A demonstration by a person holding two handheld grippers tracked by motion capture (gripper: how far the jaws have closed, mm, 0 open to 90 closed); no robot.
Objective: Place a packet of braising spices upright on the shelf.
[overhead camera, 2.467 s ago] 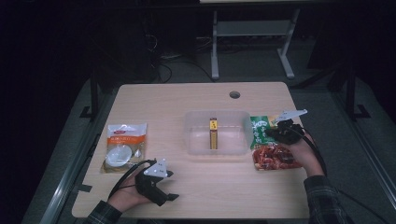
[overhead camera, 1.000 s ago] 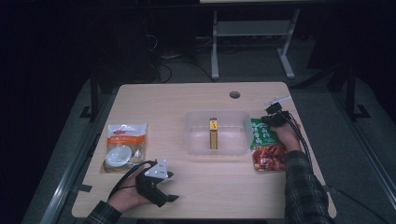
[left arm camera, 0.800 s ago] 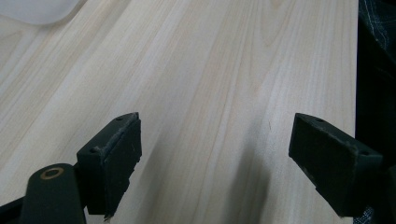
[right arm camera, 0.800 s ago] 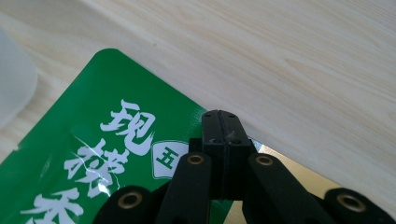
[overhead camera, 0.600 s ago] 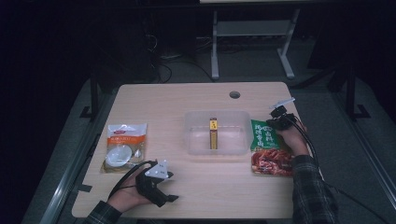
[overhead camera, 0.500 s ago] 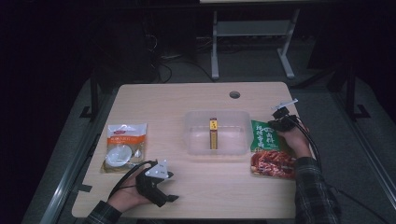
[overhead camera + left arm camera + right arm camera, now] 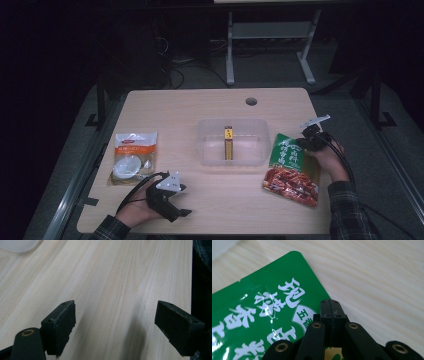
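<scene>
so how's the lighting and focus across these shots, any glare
High view: the pale wooden table is lit, the room behind nearly black. Left gripper view: sharp wood grain, soft claw shadows. Right gripper view: white glare streaks on the glossy green sauce pouch, far wood blurred.

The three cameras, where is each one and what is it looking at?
High view: above the near side, looking down on the light wooden table; both forearms, left gripper and right gripper show.
Left gripper view: on that gripper, facing bare tabletop between its open jaws.
Right gripper view: on that gripper, its shut jaws over the green and red food pouch.
Shared: high and right gripper views both show the pouch.
</scene>
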